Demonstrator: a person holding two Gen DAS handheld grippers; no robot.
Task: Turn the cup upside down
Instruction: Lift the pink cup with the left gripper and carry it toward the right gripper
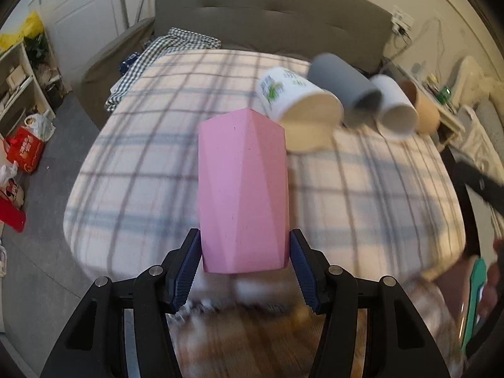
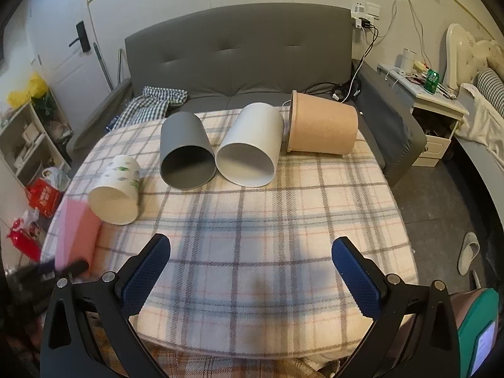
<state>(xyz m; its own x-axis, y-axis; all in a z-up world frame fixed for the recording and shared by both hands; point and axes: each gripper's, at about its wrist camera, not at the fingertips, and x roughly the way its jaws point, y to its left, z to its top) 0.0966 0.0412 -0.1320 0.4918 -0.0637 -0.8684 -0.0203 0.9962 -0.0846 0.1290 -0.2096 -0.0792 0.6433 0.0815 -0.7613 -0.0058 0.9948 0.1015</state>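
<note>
My left gripper [image 1: 245, 253] is shut on a pink faceted cup [image 1: 242, 189], gripping its near end; the closed far end points away over the plaid blanket [image 1: 141, 163]. The pink cup also shows blurred at the left in the right wrist view [image 2: 77, 233]. A printed white paper cup [image 2: 115, 189], a grey cup [image 2: 186, 154], a white cup [image 2: 250, 151] and a brown paper cup [image 2: 323, 126] lie on their sides on the blanket. My right gripper [image 2: 250, 271] is open and empty above the blanket's near part.
A grey sofa [image 2: 239, 60] stands behind the blanket-covered table, with a checked cloth [image 2: 154, 104] on it. Shelves and bags [image 2: 41, 195] are at the left. A nightstand [image 2: 438, 126] and a bed are at the right. A slipper [image 2: 469, 252] lies on the floor.
</note>
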